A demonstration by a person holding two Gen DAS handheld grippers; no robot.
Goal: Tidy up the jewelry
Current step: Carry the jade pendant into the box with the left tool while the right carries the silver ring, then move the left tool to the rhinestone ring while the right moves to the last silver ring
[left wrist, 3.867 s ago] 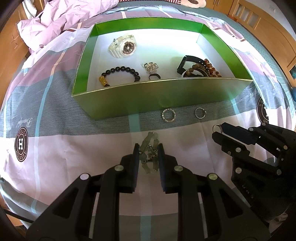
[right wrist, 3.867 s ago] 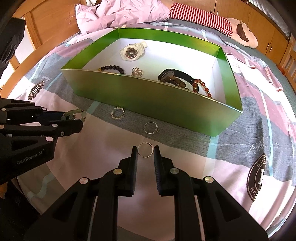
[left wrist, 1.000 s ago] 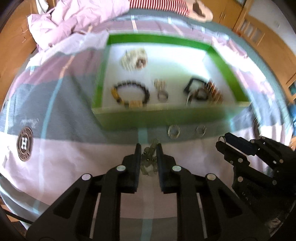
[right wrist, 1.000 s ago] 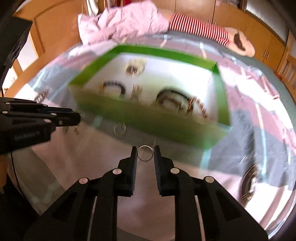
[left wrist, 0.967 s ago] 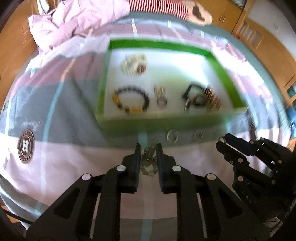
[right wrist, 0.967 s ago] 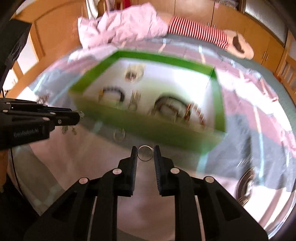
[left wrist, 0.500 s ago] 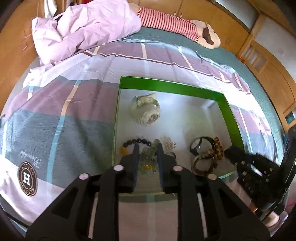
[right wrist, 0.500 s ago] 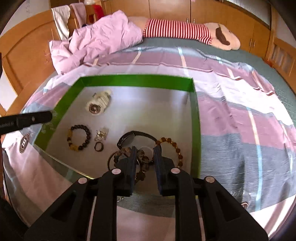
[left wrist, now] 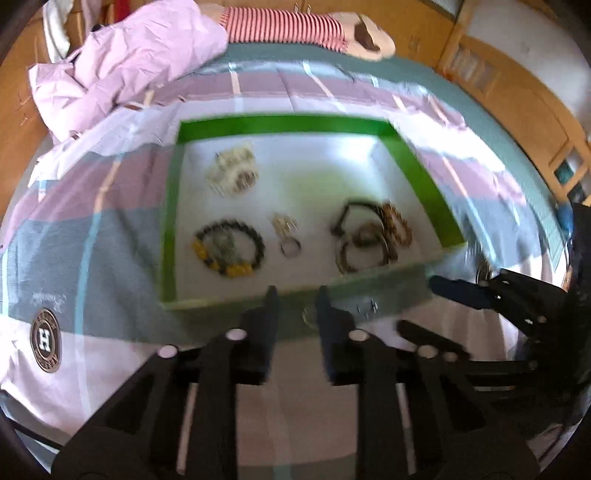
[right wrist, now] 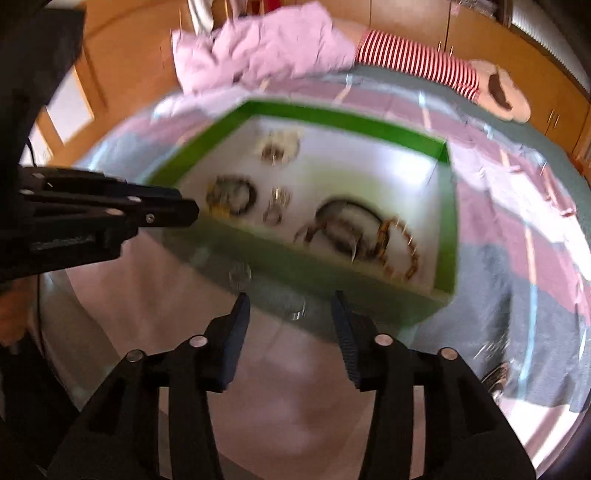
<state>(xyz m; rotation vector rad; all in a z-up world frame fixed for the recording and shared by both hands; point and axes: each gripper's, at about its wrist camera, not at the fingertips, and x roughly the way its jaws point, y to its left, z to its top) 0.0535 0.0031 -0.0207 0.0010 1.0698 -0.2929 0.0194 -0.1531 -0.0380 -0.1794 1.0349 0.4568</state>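
The green box [left wrist: 288,123] lies on the bed and holds a white watch [left wrist: 234,173], a black bead bracelet [left wrist: 258,243], a ring [left wrist: 290,246] and brown bead bracelets [left wrist: 395,225]. A pale green bracelet [left wrist: 223,243] lies blurred inside the black bead loop. My left gripper [left wrist: 297,302] hangs before the box's near wall, its jaws closing with nothing gripped. My right gripper [right wrist: 290,310] is just right of it, jaws opening and empty. Two rings [right wrist: 240,275] [right wrist: 295,314] lie on the bedspread beneath them. All of this view is motion-blurred.
The box [right wrist: 347,120] rests on a checked pink and grey bedspread [left wrist: 92,229]. A crumpled pink quilt [left wrist: 125,66] and a striped pillow [left wrist: 280,26] lie beyond it. Wooden bed rails [left wrist: 517,110] run along the right. The left gripper [right wrist: 188,214] reaches in from the left of the right wrist view.
Half a second ago both grippers hung over the box with pieces between their fingers. Both have pulled back to its near side with empty, parted jaws, and the pale green bracelet now lies inside.
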